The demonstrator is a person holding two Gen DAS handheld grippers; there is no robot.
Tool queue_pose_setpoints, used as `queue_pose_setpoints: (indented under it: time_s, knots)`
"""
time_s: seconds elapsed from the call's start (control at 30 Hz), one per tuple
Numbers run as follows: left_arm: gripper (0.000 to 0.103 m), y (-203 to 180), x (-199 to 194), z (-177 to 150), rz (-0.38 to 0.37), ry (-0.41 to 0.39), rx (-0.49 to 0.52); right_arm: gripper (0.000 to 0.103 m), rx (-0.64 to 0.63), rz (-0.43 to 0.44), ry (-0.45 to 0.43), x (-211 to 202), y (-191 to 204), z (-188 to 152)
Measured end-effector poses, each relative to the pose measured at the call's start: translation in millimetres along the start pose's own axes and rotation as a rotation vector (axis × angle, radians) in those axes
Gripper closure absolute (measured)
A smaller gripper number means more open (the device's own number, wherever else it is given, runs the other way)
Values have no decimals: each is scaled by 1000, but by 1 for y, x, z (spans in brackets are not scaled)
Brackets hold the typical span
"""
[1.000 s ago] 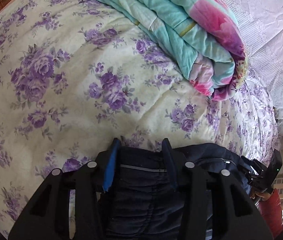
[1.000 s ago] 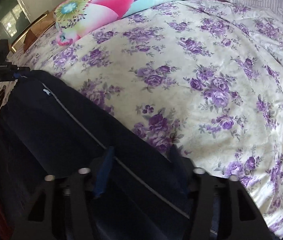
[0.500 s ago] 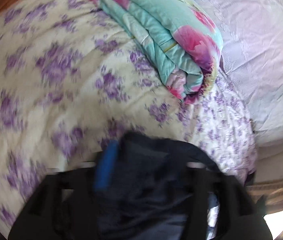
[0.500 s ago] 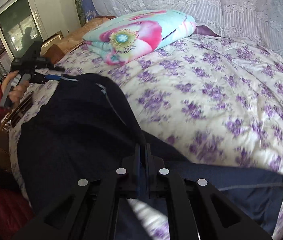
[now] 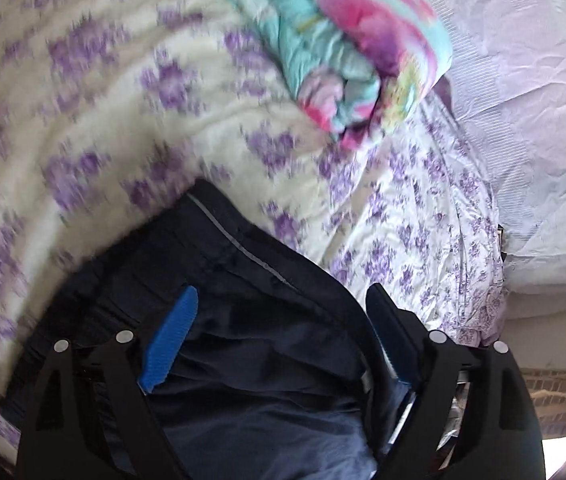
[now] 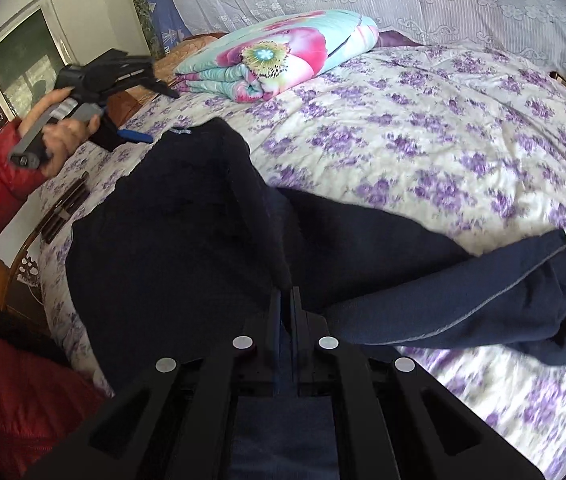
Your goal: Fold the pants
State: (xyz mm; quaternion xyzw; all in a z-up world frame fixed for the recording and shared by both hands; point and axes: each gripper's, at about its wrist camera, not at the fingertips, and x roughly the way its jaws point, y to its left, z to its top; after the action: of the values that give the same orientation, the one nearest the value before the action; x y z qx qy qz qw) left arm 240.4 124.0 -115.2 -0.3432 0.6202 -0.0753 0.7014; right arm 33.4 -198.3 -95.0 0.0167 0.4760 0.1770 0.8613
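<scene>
While the left gripper (image 5: 279,312) hangs over the waistband end of the dark pants (image 5: 251,344), its jaws are opening and the cloth lies loose beneath them, not pinched. The risk in this view, as I judge it, is that the ridged blue pad (image 5: 171,336) catches the soft gathered fabric on the way off and drags the laid edge out of line. The pants look like thick, matte knit with a thin grey piping along the seam; the floral bedspread (image 5: 131,92) under them is quilted and puffy (much of it blurred here).

In the right wrist view, the right gripper (image 6: 286,300) is pressed together on a fold of the pants (image 6: 171,232), tenting the cloth up from the bed. The far leg (image 6: 503,300) lies twisted and bunched at its cuff, so a fold carried over now would probably trap that wrinkle. A folded quilt (image 6: 279,56), slick-looking and bright, sits well apart near the headboard.
</scene>
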Motion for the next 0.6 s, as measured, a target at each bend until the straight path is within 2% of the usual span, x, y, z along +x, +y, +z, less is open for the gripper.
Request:
queue_pose_setpoints:
  time_s: [0.1, 0.3, 0.5, 0.6]
  knots:
    - [20, -5, 14, -4, 56, 19, -29, 99, 44, 7, 16, 2, 0, -20]
    - [20, -26, 28, -6, 183, 47, -5, 98, 71, 18, 24, 3, 6, -41]
    - [20, -23, 23, -12, 178, 62, -62, 99, 22, -8, 35, -4, 13, -62]
    - [19, -24, 26, -25, 196, 85, -27, 99, -1, -17, 64, -2, 16, -79]
